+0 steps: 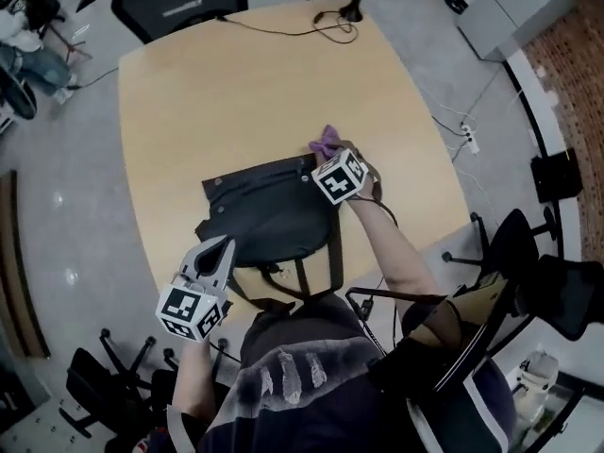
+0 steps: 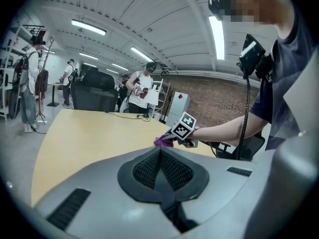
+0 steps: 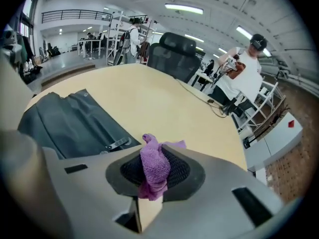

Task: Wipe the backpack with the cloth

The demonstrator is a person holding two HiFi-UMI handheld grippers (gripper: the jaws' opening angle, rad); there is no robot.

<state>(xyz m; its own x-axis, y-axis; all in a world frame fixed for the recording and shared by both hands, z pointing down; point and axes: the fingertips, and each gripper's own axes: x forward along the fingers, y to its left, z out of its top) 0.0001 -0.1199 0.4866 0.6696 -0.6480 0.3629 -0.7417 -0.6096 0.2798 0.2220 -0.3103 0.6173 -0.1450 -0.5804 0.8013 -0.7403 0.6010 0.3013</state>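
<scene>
A dark backpack (image 1: pixel 269 210) lies flat on the light wooden table (image 1: pixel 208 92), straps toward me. My right gripper (image 1: pixel 326 155) is at the pack's far right corner, shut on a purple cloth (image 1: pixel 327 141). In the right gripper view the cloth (image 3: pixel 153 163) bunches between the jaws, with the backpack (image 3: pixel 70 123) to the left. My left gripper (image 1: pixel 226 244) is over the pack's near left edge; I cannot tell if it touches. In the left gripper view its jaws (image 2: pixel 160 151) are shut with nothing between them, and they face the right gripper's marker cube (image 2: pixel 183 127) and the cloth (image 2: pixel 163 141).
A lamp base with a black cable (image 1: pixel 344 17) stands at the table's far edge, with an office chair (image 1: pixel 179 3) behind it. More chairs (image 1: pixel 528 253) crowd the near right. A power strip (image 1: pixel 469 138) lies on the floor. Other people (image 2: pixel 139 91) stand beyond the table.
</scene>
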